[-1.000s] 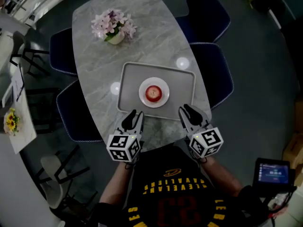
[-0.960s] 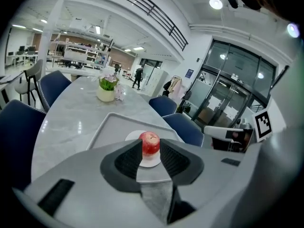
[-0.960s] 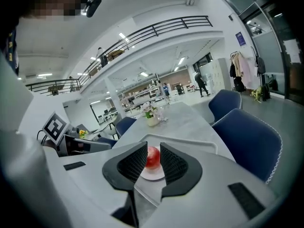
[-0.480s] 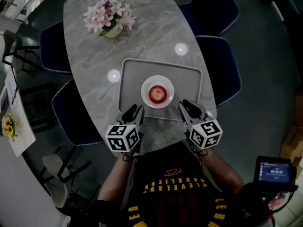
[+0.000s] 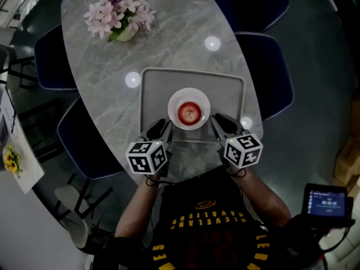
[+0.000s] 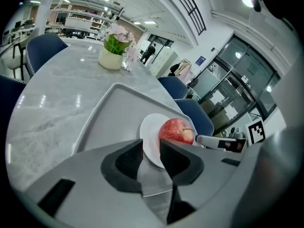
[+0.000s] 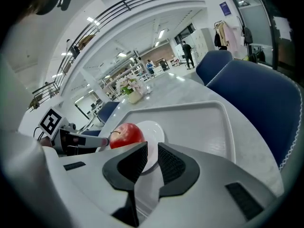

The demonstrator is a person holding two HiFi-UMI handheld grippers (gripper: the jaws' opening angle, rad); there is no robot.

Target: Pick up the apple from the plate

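1 apple (image 5: 189, 113), 1 plate (image 5: 175, 106), 1 tray (image 5: 154, 89); left gripper (image 5: 160, 129), right gripper (image 5: 219, 122) nr.

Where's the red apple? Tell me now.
Head view, centre: the red apple sits on the small white round plate in the grey rectangular tray, between the left gripper and right gripper.

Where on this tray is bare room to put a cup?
Free: the tray left and right of the plate, and its far strip toward the flowers. Crowded: the near edge, where the left hand-held gripper and right hand-held gripper are.
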